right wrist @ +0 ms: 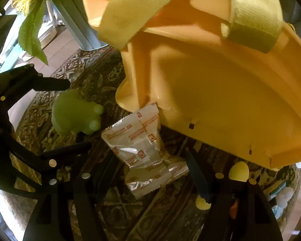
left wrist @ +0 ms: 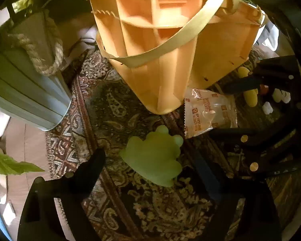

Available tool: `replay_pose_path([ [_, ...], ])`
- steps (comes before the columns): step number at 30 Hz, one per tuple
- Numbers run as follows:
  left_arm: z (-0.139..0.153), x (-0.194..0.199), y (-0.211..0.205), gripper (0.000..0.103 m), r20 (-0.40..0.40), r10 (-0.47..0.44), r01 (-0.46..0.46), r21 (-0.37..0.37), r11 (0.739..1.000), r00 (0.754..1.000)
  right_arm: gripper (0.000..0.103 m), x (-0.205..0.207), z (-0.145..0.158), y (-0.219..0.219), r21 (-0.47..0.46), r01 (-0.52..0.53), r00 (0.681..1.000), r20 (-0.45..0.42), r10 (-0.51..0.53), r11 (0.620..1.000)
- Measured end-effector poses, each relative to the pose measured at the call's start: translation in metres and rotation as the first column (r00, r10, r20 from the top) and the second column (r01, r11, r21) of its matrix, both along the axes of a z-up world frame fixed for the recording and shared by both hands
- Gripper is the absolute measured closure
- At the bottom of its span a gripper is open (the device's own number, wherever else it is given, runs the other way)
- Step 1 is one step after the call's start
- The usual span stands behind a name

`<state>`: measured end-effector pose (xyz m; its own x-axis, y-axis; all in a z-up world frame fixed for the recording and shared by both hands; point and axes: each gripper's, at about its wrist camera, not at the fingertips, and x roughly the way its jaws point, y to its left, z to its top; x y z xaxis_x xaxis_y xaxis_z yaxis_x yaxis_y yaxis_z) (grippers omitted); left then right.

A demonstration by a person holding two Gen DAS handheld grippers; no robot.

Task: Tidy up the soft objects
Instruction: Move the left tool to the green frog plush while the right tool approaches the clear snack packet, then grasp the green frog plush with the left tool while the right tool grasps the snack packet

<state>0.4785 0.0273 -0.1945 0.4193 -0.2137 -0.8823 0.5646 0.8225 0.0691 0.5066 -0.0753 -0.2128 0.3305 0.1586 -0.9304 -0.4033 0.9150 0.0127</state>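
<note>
A green soft paw-shaped toy [left wrist: 153,159] lies on the patterned rug, between the spread fingers of my open left gripper [left wrist: 150,160]; it also shows in the right wrist view [right wrist: 74,113]. A clear snack packet [left wrist: 207,111] lies just right of it, against the orange divided caddy [left wrist: 160,46]. My open right gripper [right wrist: 150,172] straddles that packet [right wrist: 142,152], fingers on either side. Yellow soft pieces [left wrist: 250,98] and white ones [left wrist: 267,107] lie further right. The left gripper appears in the right wrist view [right wrist: 70,116] around the toy.
The caddy [right wrist: 220,92] has yellow webbing handles [left wrist: 190,28] and stands close ahead. A pale metal planter [left wrist: 22,88] with a rope handle stands left. Green leaves [right wrist: 30,34] hang nearby. The rug [left wrist: 114,108] ends at bare floor on the left.
</note>
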Motion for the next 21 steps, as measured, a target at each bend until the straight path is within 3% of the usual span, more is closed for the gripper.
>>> replay_pose_path([
  [4, -0.002, 0.002, 0.000, 0.029, -0.022, 0.010, -0.011, -0.038, 0.999, 1.000, 0.033, 0.006, -0.005, 0.000, 0.020, 0.004, 1.000, -0.003, -0.004, 1.000],
  [7, -0.003, 0.002, -0.002, 0.041, -0.029, 0.014, -0.016, -0.052, 0.999, 0.999, 0.039, 0.009, -0.009, -0.004, 0.054, 0.007, 1.000, -0.020, -0.006, 0.999],
  [12, -0.004, 0.001, -0.005, 0.041, -0.017, 0.049, -0.050, -0.064, 0.997, 0.999, 0.056, 0.000, -0.006, -0.004, 0.081, -0.008, 1.000, 0.006, 0.007, 0.997],
  [21, 0.005, -0.018, 0.002, 0.043, 0.001, 0.226, -0.224, -0.104, 0.969, 0.974, 0.057, -0.009, 0.001, -0.011, 0.125, 0.005, 1.000, 0.026, -0.008, 0.992],
])
